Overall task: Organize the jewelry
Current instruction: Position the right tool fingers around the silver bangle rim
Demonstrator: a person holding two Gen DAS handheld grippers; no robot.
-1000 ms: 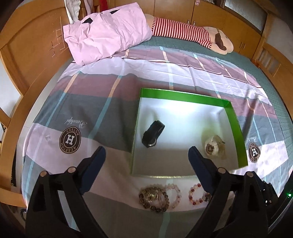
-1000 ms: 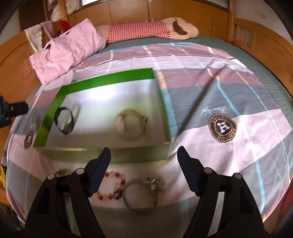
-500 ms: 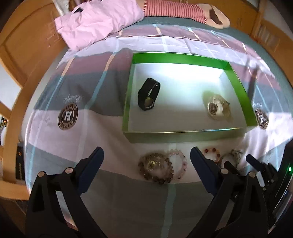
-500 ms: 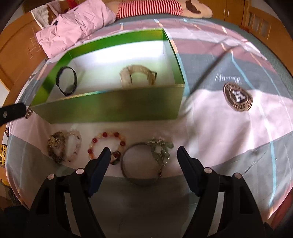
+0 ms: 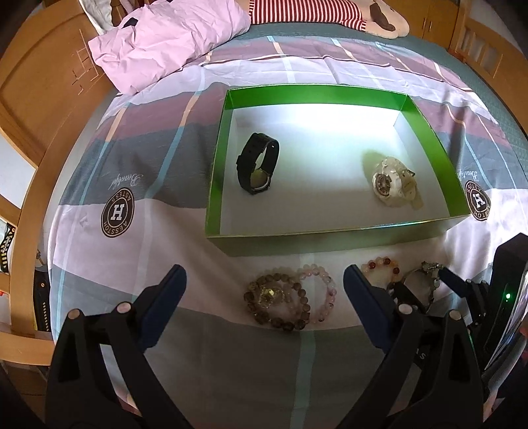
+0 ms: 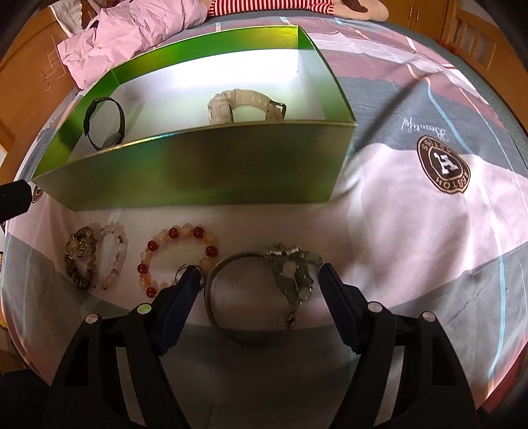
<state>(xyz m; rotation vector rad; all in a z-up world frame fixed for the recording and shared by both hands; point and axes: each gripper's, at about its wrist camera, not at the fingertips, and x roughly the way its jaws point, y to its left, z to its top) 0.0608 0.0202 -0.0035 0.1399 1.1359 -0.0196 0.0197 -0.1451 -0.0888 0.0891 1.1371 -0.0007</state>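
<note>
A metal bangle (image 6: 231,297) is framed between the parted fingers of the right gripper (image 6: 259,280), before a green box (image 6: 198,171).

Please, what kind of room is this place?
Most likely a bedroom: the work is done on a bed with a plaid sheet, a pink pillow near the wooden headboard, and a striped plush toy.

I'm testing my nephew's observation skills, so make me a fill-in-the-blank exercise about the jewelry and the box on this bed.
1. The shiny green cardboard box holds ____ watches.
2. The black strap watch lies in the box with a ____ plastic watch.
3. The brown beaded bracelet touches a ____ beaded bracelet.
4. The silver metal bangle lies between the right tongs, which are ____.

Missing words: two; white; pink; open
</note>
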